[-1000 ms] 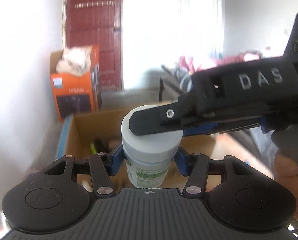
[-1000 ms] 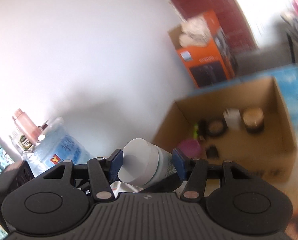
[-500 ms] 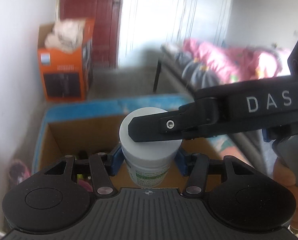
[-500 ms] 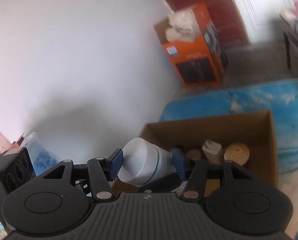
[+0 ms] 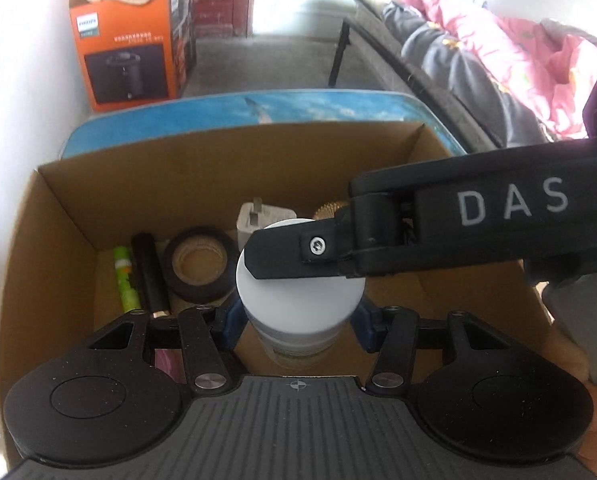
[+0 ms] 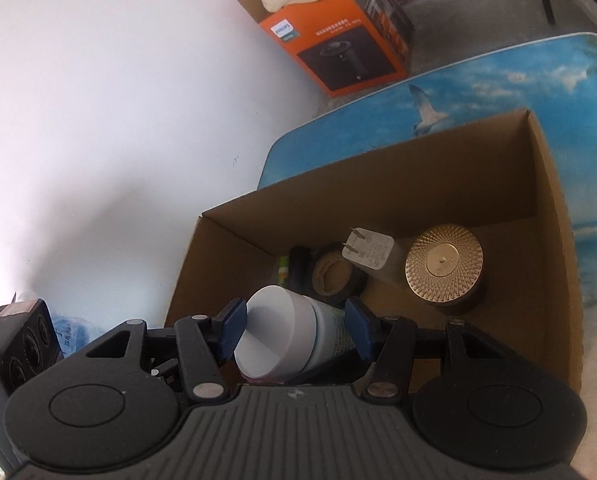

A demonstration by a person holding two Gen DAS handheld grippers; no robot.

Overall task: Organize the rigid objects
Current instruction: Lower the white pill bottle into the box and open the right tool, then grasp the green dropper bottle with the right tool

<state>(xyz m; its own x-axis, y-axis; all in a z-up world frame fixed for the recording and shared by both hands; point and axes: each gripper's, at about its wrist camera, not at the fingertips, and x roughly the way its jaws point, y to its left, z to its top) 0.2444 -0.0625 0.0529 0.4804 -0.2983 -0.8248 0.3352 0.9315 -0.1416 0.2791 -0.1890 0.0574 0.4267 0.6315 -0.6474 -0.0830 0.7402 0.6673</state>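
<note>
While the white-capped bottle (image 5: pixel 300 280) hangs over the cardboard box (image 5: pixel 202 160), left wrist view shows the left claw (image 5: pixel 298 320) clamped on its neck, blue pads on both sides; the right claw's black finger lies across the smooth matte cap. Already inside: tape roll (image 5: pixel 198 260), white plug adapter (image 5: pixel 258 220), green tube (image 5: pixel 124 276), black stick (image 5: pixel 148 272). Bottle not yet down. Right wrist view: right claw (image 6: pixel 294 332) brackets the bottle (image 6: pixel 282 340); whether its pads press, I cannot tell. Ribbed gold-lidded jar (image 6: pixel 442 264) sits nearby in the corrugated box (image 6: pixel 546 240), on the glossy sky-print surface (image 6: pixel 498 80).
</note>
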